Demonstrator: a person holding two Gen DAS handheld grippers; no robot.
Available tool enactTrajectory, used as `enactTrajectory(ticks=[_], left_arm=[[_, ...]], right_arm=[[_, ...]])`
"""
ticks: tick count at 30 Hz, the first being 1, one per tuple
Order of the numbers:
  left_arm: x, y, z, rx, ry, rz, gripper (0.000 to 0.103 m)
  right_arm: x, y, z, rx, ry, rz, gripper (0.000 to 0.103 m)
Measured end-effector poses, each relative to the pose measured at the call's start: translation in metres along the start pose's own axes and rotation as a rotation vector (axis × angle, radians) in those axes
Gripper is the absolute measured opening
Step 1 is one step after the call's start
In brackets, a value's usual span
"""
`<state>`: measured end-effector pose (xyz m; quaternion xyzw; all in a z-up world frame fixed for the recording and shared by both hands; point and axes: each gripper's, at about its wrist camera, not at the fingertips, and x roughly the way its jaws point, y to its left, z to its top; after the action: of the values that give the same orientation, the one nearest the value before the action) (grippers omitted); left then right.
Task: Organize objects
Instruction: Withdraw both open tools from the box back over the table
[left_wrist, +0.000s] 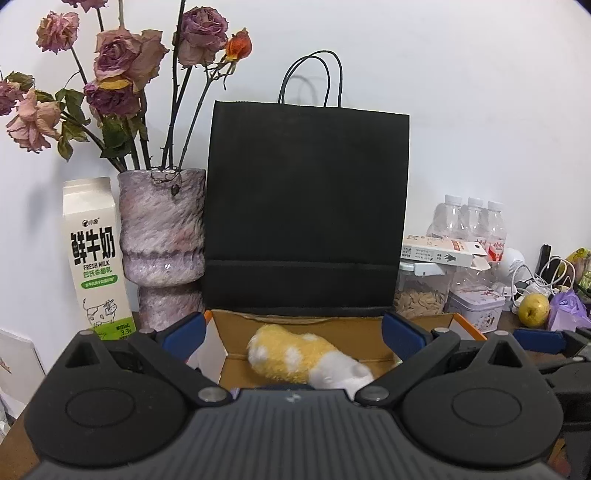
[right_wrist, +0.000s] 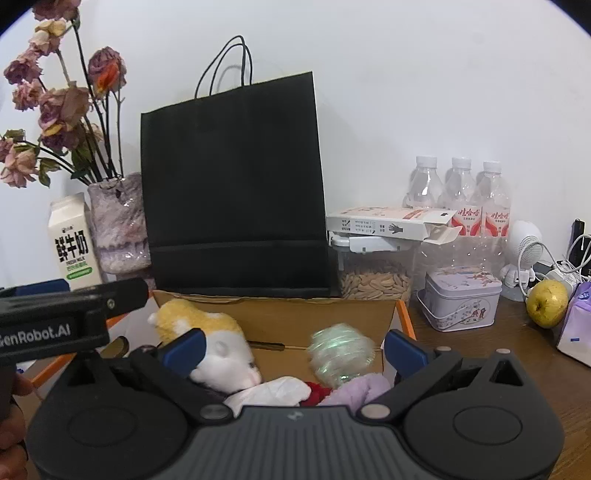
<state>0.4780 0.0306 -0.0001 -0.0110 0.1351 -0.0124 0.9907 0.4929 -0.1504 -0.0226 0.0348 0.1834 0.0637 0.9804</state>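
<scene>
Left tool (left_wrist: 293, 334) jaws spread wide, nothing gripped; the yellow-and-white plush toy (left_wrist: 295, 356) lies loose between its blue fingers, inside the open cardboard box (left_wrist: 369, 332). Right tool (right_wrist: 295, 349) also wide open, nothing clamped. In the right view the box also holds a blurred translucent greenish ball (right_wrist: 340, 354), a lilac cloth (right_wrist: 362, 393), something red and a white piece beside the plush; can't tell what those 2 are. Box sits on the counter (right_wrist: 498, 354) against a black paper bag (left_wrist: 306, 210). Left of the bag: pink vase (left_wrist: 162, 236) of dried roses, milk carton (left_wrist: 94, 254). Right: seed jar (right_wrist: 375, 273), tin (right_wrist: 460, 299), 3 water bottles (right_wrist: 460, 192), yellow-green pear-like fruit (right_wrist: 546, 302).
</scene>
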Motion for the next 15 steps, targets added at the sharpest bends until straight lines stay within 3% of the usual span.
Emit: enactTrajectory(ticks=[15], left_arm=[[-0.09, 0.0, -0.013, 0.006, 0.048, -0.016, 0.103]], right_arm=[[-0.086, -0.001, -0.02, -0.004, 0.017, 0.007, 0.103]])
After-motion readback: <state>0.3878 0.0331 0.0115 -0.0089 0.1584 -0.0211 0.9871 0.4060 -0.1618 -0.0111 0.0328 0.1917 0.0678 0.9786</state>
